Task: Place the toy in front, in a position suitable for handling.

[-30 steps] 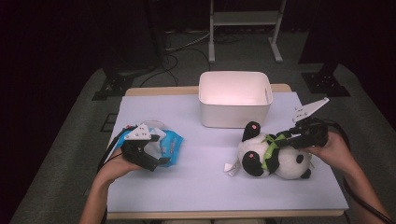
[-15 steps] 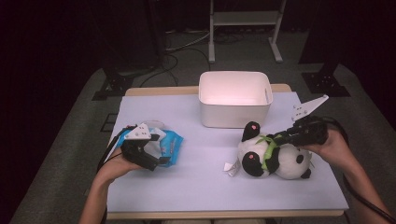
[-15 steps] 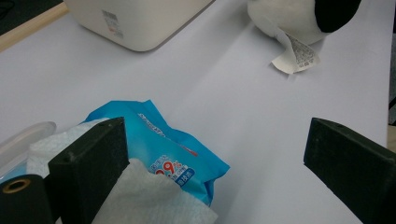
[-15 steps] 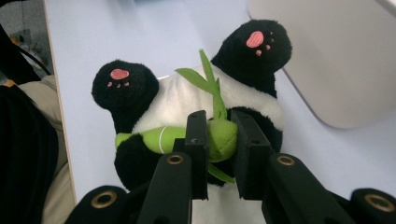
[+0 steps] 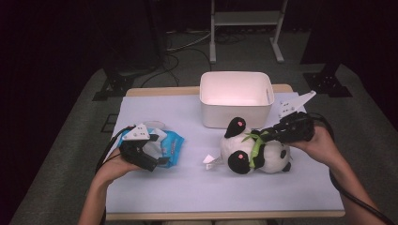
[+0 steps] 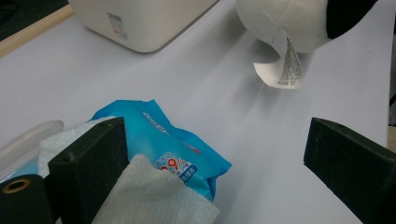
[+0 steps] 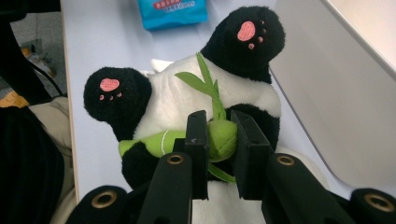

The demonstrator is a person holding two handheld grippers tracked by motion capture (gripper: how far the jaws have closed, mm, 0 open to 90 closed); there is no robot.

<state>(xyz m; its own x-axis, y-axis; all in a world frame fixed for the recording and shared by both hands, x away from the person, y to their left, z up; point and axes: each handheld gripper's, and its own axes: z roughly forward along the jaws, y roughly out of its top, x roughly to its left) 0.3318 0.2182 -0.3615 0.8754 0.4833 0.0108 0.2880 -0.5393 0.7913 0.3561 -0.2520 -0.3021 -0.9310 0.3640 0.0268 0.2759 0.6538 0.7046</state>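
Hands enter from the near edge of the table (image 5: 187,197), one gripper in each. Toward the left edge, the left gripper (image 5: 149,157) sits low over a blue wipes pack (image 5: 170,146); in the left gripper view its jaws stand wide apart with nothing pinched between them, one jaw lying against the blue wipes pack (image 6: 163,149) and a white wipe (image 6: 149,196) that sticks out of it, the other over bare tabletop.

Nearer the right edge lies a plush panda (image 5: 256,152) on its back, black feet with pink pads pointing left and toward the middle of the table, and a white label (image 5: 210,161) trailing from it on the left. The right gripper (image 5: 266,135) reaches in from the right and is clamped on the green bamboo stalk (image 5: 256,145) that the panda hugs; its jaws have just been closing, and in the right gripper view the right gripper (image 7: 219,140) has both pads pressed against the green bamboo stalk (image 7: 223,136), with the leaves rising over the white belly of the plush panda (image 7: 173,102).

Behind the panda, just beside its upper foot and close to the far edge, stands a white bin (image 5: 236,119), open at the top.
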